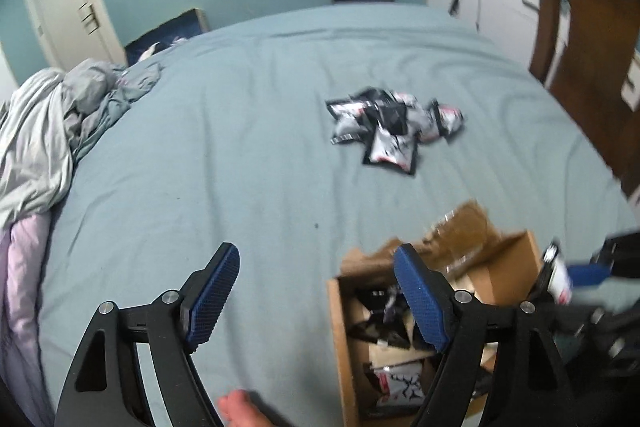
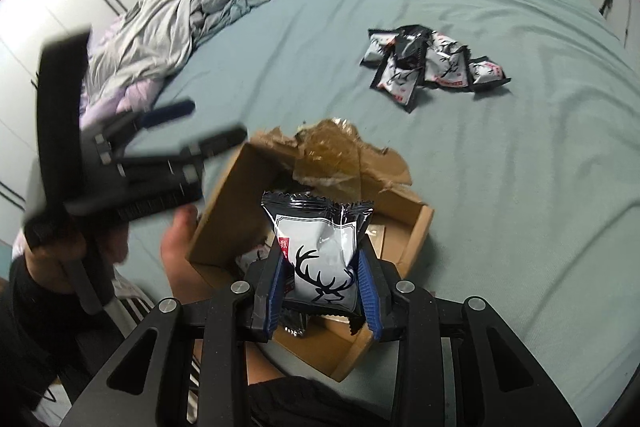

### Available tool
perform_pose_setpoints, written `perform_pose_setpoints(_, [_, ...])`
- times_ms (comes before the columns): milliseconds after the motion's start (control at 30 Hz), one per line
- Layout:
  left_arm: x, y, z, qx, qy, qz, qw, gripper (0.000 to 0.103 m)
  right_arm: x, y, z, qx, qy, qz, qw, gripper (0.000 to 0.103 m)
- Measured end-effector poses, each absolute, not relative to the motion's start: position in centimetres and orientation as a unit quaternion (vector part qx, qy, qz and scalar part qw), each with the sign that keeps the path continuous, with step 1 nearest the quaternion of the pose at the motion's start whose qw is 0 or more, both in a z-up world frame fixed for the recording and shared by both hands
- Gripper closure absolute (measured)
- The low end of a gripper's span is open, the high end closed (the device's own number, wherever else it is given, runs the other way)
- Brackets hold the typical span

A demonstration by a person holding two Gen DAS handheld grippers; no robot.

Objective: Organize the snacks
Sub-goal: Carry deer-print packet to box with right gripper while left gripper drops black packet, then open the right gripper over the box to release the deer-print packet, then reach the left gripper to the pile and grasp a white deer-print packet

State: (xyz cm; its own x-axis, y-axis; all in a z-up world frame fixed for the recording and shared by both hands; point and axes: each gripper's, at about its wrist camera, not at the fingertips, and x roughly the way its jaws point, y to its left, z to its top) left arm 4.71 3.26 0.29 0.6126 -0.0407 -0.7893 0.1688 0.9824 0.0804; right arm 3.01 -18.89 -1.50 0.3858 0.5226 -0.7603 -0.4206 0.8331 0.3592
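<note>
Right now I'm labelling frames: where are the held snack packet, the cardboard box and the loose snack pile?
snack packet (image 2: 320,259), right wrist view, white front.
cardboard box (image 2: 224,211), right wrist view, left wall.
snack pile (image 1: 390,129), left wrist view, middle packet.

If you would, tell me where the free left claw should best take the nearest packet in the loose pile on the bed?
Probably by the black crimped edge of the nearest packet, coming from above. It lies flat on the bed sheet at the pile's near side, its near end free of the others. The left claw is open.
</note>
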Motion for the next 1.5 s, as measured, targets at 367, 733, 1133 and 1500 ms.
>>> perform_pose_setpoints(367, [4.8, 2.8, 0.3, 0.085, 0.430, -0.054, 0.897, 0.020, 3.3, -16.4, -1.9, -0.002, 0.504, 0.269, 0.821, 0.057])
perform_pose_setpoints(733, [4.3, 2.6, 1.2, 0.110, 0.390, -0.021, 0.914, 0.000, 2.1, -19.3, 0.6, 0.063, 0.406, 0.212, 0.887, 0.047])
perform_pose_setpoints(1133, [4.8, 3.0, 1.4, 0.126, 0.386, 0.023, 0.914, 0.000, 2.2, -20.8, 1.3, 0.060, 0.385, 0.146, 0.909, 0.047])
perform_pose_setpoints(1500, [4.1, 2.5, 2.0, 0.057, 0.317, -0.026, 0.946, 0.000, 4.2, -20.9, 1.2, 0.024, 0.412, 0.061, 0.909, 0.047])
